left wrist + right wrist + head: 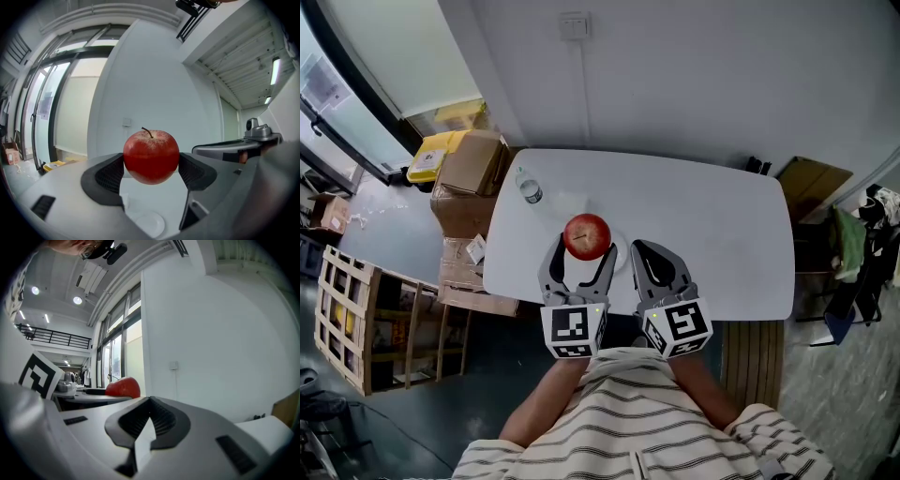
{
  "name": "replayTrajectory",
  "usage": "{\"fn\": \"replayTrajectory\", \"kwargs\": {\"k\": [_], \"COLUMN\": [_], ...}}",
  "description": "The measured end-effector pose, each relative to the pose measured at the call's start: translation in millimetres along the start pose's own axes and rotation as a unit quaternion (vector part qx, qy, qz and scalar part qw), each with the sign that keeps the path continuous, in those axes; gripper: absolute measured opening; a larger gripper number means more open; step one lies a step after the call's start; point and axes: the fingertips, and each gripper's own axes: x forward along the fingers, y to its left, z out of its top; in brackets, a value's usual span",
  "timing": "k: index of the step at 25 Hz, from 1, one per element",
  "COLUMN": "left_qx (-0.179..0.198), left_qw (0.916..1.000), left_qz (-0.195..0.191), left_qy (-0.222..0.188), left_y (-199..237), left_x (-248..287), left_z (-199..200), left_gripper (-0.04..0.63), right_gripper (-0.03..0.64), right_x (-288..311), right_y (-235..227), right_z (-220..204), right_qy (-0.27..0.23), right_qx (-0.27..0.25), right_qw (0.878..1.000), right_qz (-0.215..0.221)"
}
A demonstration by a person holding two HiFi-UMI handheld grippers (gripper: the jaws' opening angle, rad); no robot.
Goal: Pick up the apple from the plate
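A white table stands against a pale grey wall in a workshop-like room, with stacked cardboard boxes on the floor off to the left of both grippers. A person in a striped shirt holds the two grippers side by side over the table's near edge. The left gripper has its jaws clamped on either side of a red apple; in the left gripper view the fruit sits stem-up between the dark ribbed pads, raised clear of the table. The right gripper, just beside the left one, holds nothing, and its own view shows its jaws pressed together. A small white plate lies on the table below the left gripper's jaws. A clear bottle stands beyond and to the left of the left gripper.
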Motion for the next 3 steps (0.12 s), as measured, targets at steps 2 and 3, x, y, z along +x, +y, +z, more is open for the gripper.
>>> {"fn": "replayTrajectory", "kwargs": {"k": [2,3], "left_qx": [0.0,0.0], "left_qw": [1.0,1.0], "left_qz": [-0.001,-0.002], "left_qy": [-0.001,-0.001], "left_y": [-1.6,-2.5], "left_x": [0.3,0.5], "left_z": [0.2,0.3], "left_gripper": [0.373,0.373], "right_gripper": [0.009,0.009], "right_x": [-0.6,-1.0], "right_y": [-1.3,-2.0], "right_z": [0.7,1.0], "right_qy": [-0.001,-0.001], "right_qx": [-0.001,-0.001], "right_qw": [1.0,1.0], "right_qz": [-0.001,-0.001]}}
